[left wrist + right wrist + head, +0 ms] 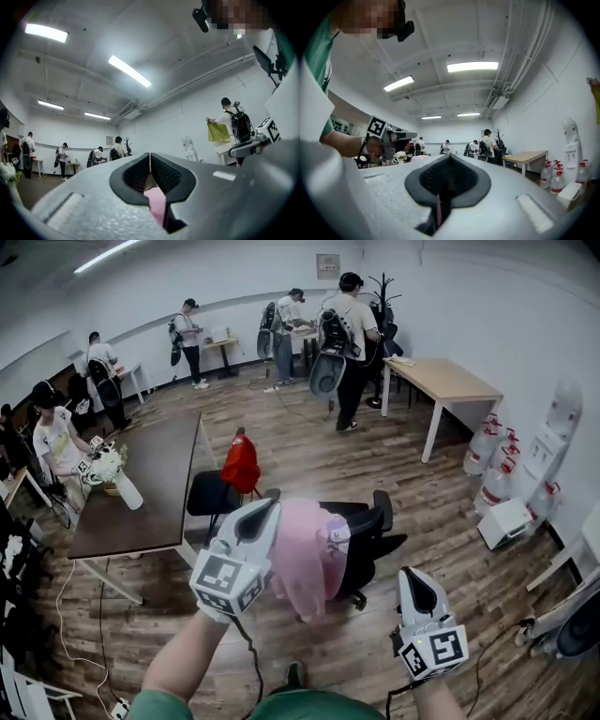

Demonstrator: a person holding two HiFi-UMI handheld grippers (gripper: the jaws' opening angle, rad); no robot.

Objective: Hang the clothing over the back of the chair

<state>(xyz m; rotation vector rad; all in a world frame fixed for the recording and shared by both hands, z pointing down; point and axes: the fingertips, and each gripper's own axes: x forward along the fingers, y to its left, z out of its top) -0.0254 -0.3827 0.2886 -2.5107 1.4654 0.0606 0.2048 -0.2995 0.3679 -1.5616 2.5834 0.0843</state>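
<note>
I hold the pink clothing (pixel 305 563) up in front of the black chair (pixel 370 526), on the side of it nearest me. My left gripper (pixel 265 507) is raised above the chair and nearly level. In the left gripper view its fingers (pixel 169 176) are clenched on a fold of the clothing (pixel 157 204), which fills the gap just behind where the tips meet. From that pinch the cloth hangs down in loose folds and covers the near half of the chair. The far armrest and part of the base show past its right edge. I cannot tell whether the hanging cloth touches the chair or only hangs before it.

My right gripper (pixel 412 575) is lower and to the right of the chair, apart from the cloth, and also points nearly level. In the right gripper view the right gripper (pixel 449 160) has its fingers (pixel 429 180) pressed together. A thin pink line shows in the slit between them, too slight for me to say what it is.

Left of the chair stands a dark brown bench (pixel 141 493), and between the two is a smaller black chair (pixel 208 495) with a red garment (pixel 241 465) draped on its back. Beyond the chair, towards the far wall, a person with a backpack (pixel 349 329) stands beside a light wooden bench (pixel 445 379). More people work along that wall. To the right of the chair, white dispensers and bottles (pixel 511 484) line the side wall.
</note>
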